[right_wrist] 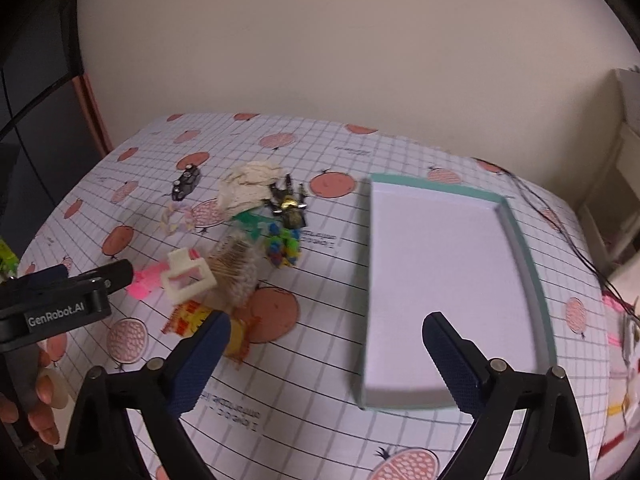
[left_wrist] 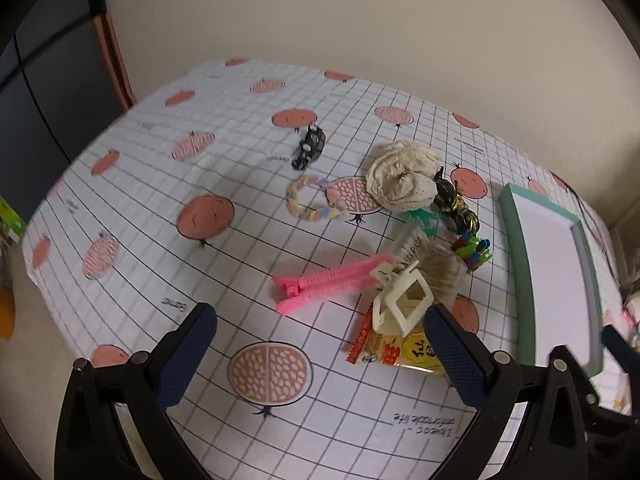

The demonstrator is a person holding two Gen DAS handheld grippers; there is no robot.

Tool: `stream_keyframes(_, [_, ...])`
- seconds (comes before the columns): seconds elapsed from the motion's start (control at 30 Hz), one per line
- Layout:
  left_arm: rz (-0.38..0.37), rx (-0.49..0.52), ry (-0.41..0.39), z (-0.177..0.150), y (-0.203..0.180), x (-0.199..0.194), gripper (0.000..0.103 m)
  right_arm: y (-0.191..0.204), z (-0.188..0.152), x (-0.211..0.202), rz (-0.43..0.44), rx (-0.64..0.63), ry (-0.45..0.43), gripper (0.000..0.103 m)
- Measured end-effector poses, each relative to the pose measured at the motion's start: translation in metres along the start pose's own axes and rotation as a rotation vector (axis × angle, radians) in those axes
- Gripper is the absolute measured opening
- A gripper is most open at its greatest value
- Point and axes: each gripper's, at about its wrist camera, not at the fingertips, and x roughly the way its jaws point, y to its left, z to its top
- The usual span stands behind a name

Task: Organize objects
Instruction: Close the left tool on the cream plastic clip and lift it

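Sorting has yet to begin on a table spread with a pomegranate-print grid tablecloth (left_wrist: 132, 208), judging by a box that holds nothing and a clutter that lies wholly outside it. Toward the cloth's far left edge a small black toy car (left_wrist: 309, 147) sits alone, with a pastel braided ring (left_wrist: 310, 200) just in front of it. Nearer the front edge, a pair of pink hair clips (left_wrist: 320, 286) lies touching a cream claw clip (left_wrist: 400, 304), which rests on an orange-and-yellow snack packet (left_wrist: 390, 350). Behind these sit a beige bristly brush-like item (left_wrist: 438, 276), a crumpled cream cloth (left_wrist: 400, 176), a dark and gold beetle-like toy (left_wrist: 452, 200) and a small bright block figure (left_wrist: 472, 250), all crowded together in the middle of the cloth. Along the right side of the table stands the teal-rimmed shallow box (right_wrist: 532, 276), its white floor bare. The left gripper (left_wrist: 320, 324) hovers over the front edge with its tongs spread wide and holding nothing, the claw clip and packet just ahead of its right finger. The right gripper (right_wrist: 326, 334), likewise wide and unladen, hangs above the front edge between the packet and the box's near end. Every item apparently remains to be moved, and the claw clip looks the nearest candidate for the left tongs.
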Motion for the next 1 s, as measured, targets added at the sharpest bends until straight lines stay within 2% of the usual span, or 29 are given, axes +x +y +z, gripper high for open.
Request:
stream_keyframes(0.23, [-0.022,-0.013,0.063,0.013,-0.005,0.022,0.103,0.027,0.010,0.036,0.034,-0.095,0.100,0.094])
stream_keyframes(0.47, [-0.016,0.024,0.055,0.026,-0.016,0.037,0.101,0.044,0.012,0.069,0.110,-0.155,0.174,0.093])
stream_keyframes(0.7, [-0.053,0.020,0.079,0.022,-0.021,0.052,0.097,0.051,0.005,0.086,0.191,-0.191,0.217,0.091])
stream_keyframes(0.77, [-0.076,0.020,0.081,0.020,-0.023,0.052,0.084,0.056,0.001,0.088,0.203,-0.198,0.228,0.091])
stream_keyframes(0.9, [-0.106,0.020,0.089,0.017,-0.027,0.052,0.081,0.062,-0.003,0.092,0.228,-0.210,0.241,0.091])
stream_keyframes(1.0, [-0.122,0.012,0.096,0.017,-0.029,0.054,0.071,0.066,-0.005,0.095,0.242,-0.204,0.245,0.091])
